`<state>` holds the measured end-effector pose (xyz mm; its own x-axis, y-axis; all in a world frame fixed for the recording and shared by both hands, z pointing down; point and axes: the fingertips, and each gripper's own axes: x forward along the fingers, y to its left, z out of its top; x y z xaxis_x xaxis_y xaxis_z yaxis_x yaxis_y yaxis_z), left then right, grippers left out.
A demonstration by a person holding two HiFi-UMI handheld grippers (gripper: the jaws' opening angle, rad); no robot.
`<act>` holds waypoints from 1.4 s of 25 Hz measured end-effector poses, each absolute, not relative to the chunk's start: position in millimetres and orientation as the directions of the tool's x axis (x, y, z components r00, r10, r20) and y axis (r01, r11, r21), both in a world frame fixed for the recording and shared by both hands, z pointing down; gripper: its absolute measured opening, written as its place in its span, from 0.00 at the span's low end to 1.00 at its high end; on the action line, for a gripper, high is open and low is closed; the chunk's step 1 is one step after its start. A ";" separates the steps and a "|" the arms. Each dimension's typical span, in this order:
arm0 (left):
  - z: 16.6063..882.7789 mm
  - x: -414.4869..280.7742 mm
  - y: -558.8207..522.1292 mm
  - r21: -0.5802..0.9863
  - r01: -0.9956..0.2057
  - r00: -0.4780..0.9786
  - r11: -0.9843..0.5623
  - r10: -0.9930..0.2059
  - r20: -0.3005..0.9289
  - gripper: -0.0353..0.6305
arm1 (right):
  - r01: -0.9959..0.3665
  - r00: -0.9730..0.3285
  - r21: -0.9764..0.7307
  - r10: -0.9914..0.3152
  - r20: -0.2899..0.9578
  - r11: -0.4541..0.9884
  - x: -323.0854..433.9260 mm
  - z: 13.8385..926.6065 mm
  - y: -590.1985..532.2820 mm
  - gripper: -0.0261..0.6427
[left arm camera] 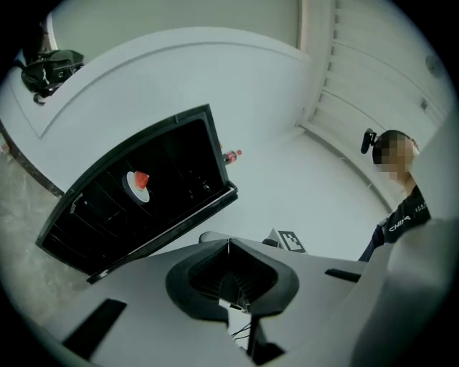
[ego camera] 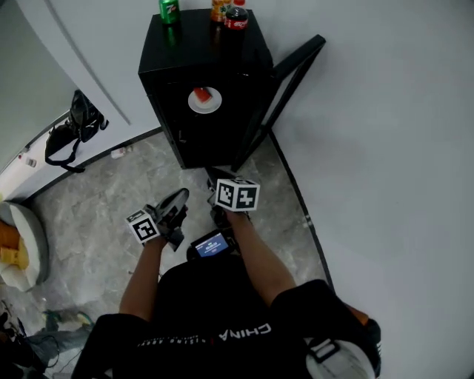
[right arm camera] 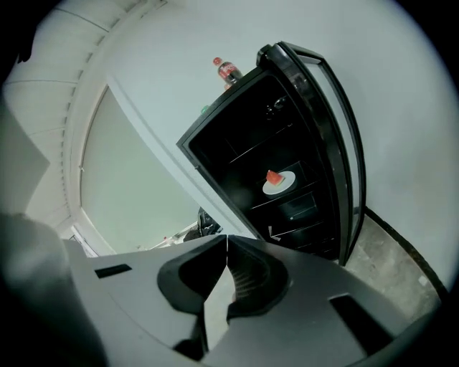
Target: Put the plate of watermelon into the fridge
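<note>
A white plate [ego camera: 205,100] with a red watermelon slice [ego camera: 202,95] rests on a shelf inside the small black fridge [ego camera: 185,52], whose door [ego camera: 285,85] hangs open to the right. The plate [left arm camera: 138,186] shows in the left gripper view, and the plate [right arm camera: 279,183] in the right gripper view too. Both grippers are held back near the person's body, well short of the fridge. My left gripper [ego camera: 176,198] is shut and empty, its jaws meeting [left arm camera: 228,244]. My right gripper [ego camera: 215,185] is also shut on nothing [right arm camera: 226,239].
Bottles stand on the fridge top: a green one [ego camera: 169,9] and a dark cola bottle [ego camera: 236,16]. A black bag [ego camera: 74,126] lies by the curved white wall at the left. A white wall runs along the right; marble floor [ego camera: 89,229] lies in front of the fridge.
</note>
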<state>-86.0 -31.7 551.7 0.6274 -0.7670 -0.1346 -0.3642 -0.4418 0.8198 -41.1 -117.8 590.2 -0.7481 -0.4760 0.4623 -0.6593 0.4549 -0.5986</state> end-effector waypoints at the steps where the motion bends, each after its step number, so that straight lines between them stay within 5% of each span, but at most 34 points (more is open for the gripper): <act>1: 551.9 -89.9 -20.2 0.821 -0.353 0.632 -0.449 -0.761 -0.145 0.07 | -0.665 -0.743 -0.594 -0.482 0.464 0.453 -45.1 589.7 -103.5 0.06; 13: 562.0 -72.8 33.4 0.806 -0.416 0.634 -0.421 -0.769 -0.075 0.07 | -0.785 -0.612 -0.322 -0.580 0.538 0.530 12.0 578.5 -11.5 0.06; 21: 536.9 -54.2 14.8 0.641 -0.597 0.629 -0.482 -0.778 0.002 0.07 | -0.745 -0.631 -0.223 -0.555 0.541 0.629 28.1 558.8 -14.7 0.06; 35: 510.1 23.2 -1.6 0.361 -0.696 0.699 -0.621 -0.702 0.140 0.07 | -0.669 -0.693 -0.120 -0.557 0.458 0.734 40.1 530.8 -46.6 0.06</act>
